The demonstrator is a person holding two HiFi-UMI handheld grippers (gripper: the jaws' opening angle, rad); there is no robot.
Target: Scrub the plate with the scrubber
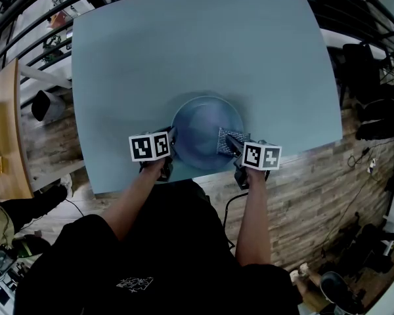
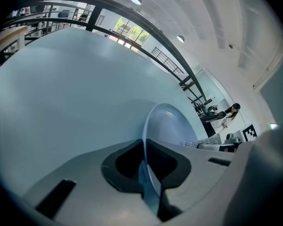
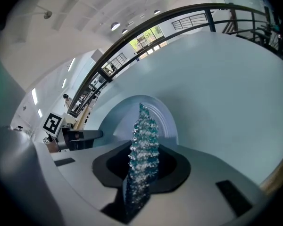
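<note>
Plate (image 1: 203,126) flat on tabletop (image 1: 184,51), near front edge; left tool (image 1: 171,144) clamped on its left rim. Right tool (image 1: 235,147) clamped on scrubber (image 1: 228,138), which points forward over plate's right part; scrubber's rear end hidden between jaws.

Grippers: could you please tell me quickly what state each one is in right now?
Left gripper: closed on the rim of the plate.
Right gripper: closed on the scrubber.

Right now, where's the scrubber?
In the head view, the scrubber is clamped in the right gripper, over the right edge of the plate, close to the near edge of the table.
</note>
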